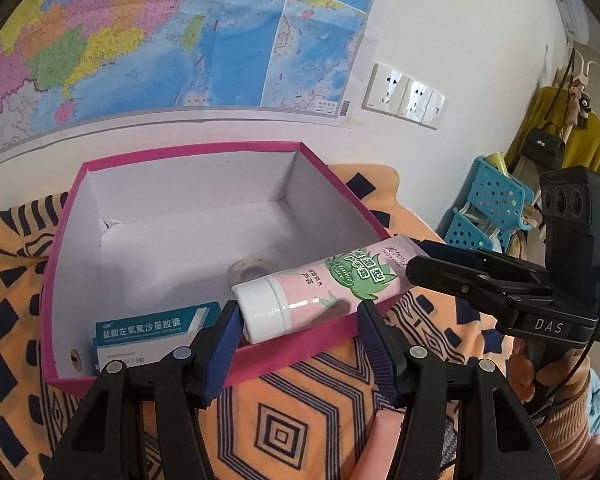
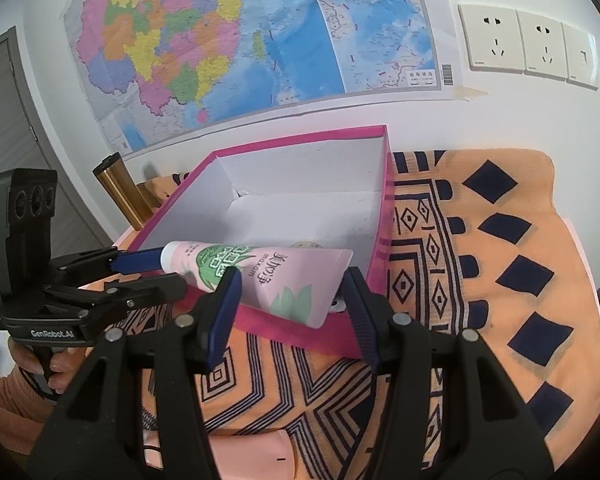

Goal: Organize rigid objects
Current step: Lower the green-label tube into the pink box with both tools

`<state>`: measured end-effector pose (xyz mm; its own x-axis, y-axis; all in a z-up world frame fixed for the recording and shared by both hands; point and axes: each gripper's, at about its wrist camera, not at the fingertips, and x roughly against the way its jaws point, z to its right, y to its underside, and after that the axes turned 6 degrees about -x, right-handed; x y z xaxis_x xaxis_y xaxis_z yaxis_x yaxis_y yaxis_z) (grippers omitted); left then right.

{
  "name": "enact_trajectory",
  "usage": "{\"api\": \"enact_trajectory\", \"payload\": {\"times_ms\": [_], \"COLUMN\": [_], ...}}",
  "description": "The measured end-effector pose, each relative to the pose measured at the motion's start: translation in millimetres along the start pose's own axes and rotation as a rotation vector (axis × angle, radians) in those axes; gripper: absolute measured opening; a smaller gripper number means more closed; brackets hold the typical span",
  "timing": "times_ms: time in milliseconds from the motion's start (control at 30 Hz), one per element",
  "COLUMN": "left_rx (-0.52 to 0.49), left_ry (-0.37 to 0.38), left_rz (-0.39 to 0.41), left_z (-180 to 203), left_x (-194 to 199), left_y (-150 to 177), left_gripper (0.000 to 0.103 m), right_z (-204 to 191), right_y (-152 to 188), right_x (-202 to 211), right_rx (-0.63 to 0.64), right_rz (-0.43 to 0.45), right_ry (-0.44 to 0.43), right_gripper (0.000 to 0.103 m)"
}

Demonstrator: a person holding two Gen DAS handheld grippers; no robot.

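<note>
Claws, left [image 1: 298, 308] and right [image 2: 291, 276]: part-open, flanking hand-cream tube [image 1: 320, 292]; grip cannot be told. Tube across front rim of pink box [image 1: 188, 148], toward desk's back edge. Risk: uneven release tips the tail outward onto cloth [image 1: 300, 420].

Each black hand-held gripper [image 1: 296, 328] has ribbed blue pads [image 1: 226, 330] and silver screws [image 1: 182, 353].

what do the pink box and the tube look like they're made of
Pink box: likely cardboard, matte magenta outside, plain white inside; thin folded walls with a small tear at one inner corner. Tube: probably soft plastic, glossy, with a highlight on its printed pink body, a flat crimped end and a white cap.
</note>
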<state>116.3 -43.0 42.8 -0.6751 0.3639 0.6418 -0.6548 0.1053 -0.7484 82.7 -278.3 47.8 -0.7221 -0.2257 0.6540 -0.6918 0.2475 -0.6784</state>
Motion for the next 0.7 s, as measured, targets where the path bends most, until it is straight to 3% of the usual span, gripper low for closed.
{"api": "enact_trajectory", "payload": {"times_ms": [700], "left_rx": [0.016], "left_ry": [-0.008], "left_rz": [-0.019], "left_z": [-3.5], "left_x": [-15.4], "left_y": [-5.6], "left_gripper": [0.059], "right_z": [9.0], "right_y": [-6.2], "right_x": [-15.4], "right_rx": [-0.01], "right_rz": [-0.02], "right_ry": [0.024], "right_gripper": [0.055]}}
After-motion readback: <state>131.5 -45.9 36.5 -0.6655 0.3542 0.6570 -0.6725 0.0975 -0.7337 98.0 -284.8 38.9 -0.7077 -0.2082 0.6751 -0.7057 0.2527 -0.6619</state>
